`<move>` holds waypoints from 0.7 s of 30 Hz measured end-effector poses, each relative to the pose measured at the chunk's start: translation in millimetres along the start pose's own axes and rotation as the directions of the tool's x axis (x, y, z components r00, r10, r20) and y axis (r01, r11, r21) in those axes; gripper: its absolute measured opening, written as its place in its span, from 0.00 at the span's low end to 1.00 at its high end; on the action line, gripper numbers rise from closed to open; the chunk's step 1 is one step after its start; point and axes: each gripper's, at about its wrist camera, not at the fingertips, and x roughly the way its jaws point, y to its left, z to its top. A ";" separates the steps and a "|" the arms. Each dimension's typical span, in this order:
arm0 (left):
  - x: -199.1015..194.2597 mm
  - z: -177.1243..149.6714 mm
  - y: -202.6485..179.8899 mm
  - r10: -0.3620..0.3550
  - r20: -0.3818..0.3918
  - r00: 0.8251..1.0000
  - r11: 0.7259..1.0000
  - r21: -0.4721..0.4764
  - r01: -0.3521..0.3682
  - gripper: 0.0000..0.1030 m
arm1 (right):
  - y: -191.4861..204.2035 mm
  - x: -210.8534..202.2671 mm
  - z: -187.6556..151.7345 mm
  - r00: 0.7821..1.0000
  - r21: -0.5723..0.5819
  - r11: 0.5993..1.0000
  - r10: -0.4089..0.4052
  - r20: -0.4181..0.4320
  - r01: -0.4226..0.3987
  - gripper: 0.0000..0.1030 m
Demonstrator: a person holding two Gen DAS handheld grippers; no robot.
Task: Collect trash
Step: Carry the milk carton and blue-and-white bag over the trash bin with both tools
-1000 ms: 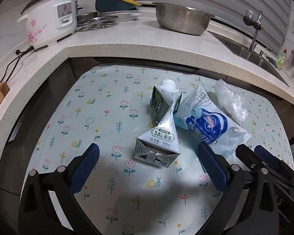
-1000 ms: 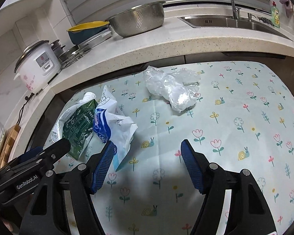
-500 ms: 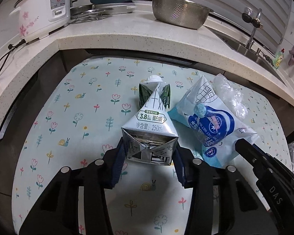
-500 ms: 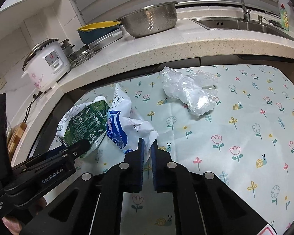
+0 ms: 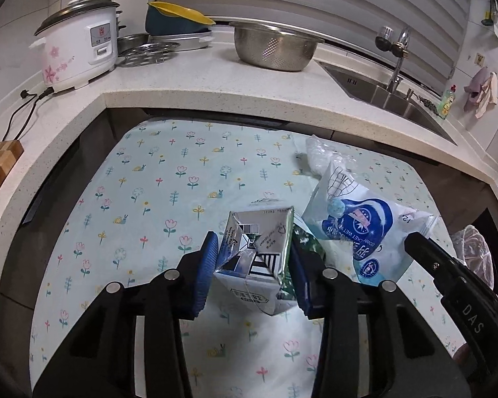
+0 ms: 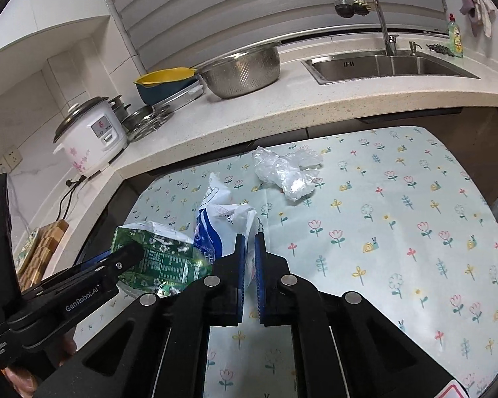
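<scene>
- Already both tongs are loaded: the left gripper (image 5: 253, 267), whose jaws have just been closing, clamps the milk carton (image 5: 255, 258) across its width, long axis pointing away along the fingers.
- Right gripper (image 6: 250, 265), jaws nearly together, pinches an edge of the blue-and-white wet-wipe pack (image 6: 215, 225).
- Only the crumpled clear plastic (image 6: 287, 172) remains, near the far edge of the flowered cloth (image 6: 398, 232), nearer the right gripper, nothing between.
- No bin shows clearly.

Carton (image 5: 254, 258) left of wet-wipe pack (image 5: 358, 229), touching; crumpled plastic bag (image 6: 287, 172) behind on tablecloth (image 6: 398, 232); counter (image 6: 282, 112) behind.
</scene>
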 end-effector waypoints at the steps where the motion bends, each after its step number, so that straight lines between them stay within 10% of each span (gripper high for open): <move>1: -7.2 -2.9 -5.0 -0.006 0.005 1.000 1.000 0.004 0.006 0.38 | -2.0 -9.6 -0.9 1.000 0.001 1.000 -0.003 0.009 0.003 0.06; 21: -113.8 -53.9 -131.5 -0.137 0.061 0.989 0.980 0.152 0.126 0.37 | -98.5 -175.2 -26.4 0.978 0.128 0.987 -0.116 0.173 0.095 0.06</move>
